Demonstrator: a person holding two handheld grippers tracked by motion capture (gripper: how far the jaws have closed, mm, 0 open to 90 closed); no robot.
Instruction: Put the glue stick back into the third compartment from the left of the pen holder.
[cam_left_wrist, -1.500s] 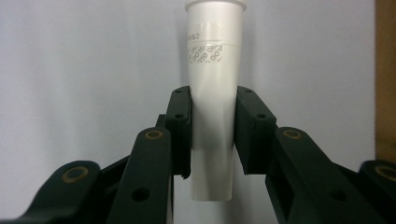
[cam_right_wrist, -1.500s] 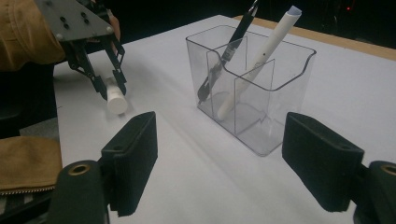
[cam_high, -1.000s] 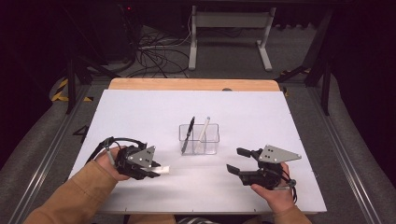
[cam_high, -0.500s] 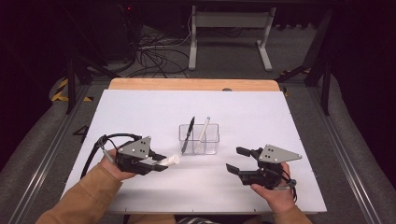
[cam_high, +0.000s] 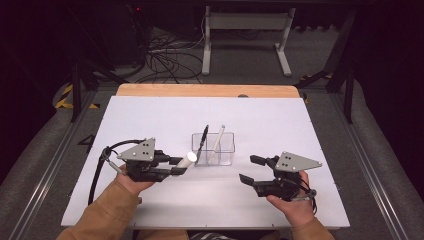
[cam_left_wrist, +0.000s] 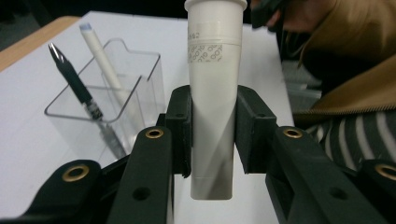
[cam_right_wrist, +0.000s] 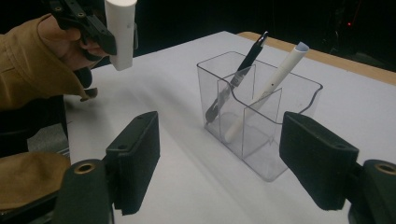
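From the high view, the left gripper (cam_high: 175, 167) sits at about eight o'clock on the white table (cam_high: 150, 120), clamped on a white tube (cam_high: 188, 159) whose free end lies just beside the clear holder (cam_high: 214, 149) at table centre. The right gripper (cam_high: 248, 170) rests at four o'clock, jaws apart, holding nothing.

In the left gripper view, both pads press the white tube's (cam_left_wrist: 214, 93) sides; the clear holder (cam_left_wrist: 112, 98), with a black pen (cam_left_wrist: 74, 81) and a white pen (cam_left_wrist: 105, 60), stands at ten o'clock.

In the right gripper view, wide-spread jaws frame the clear holder (cam_right_wrist: 299, 93); the white tube (cam_right_wrist: 120, 32) is at eleven o'clock.
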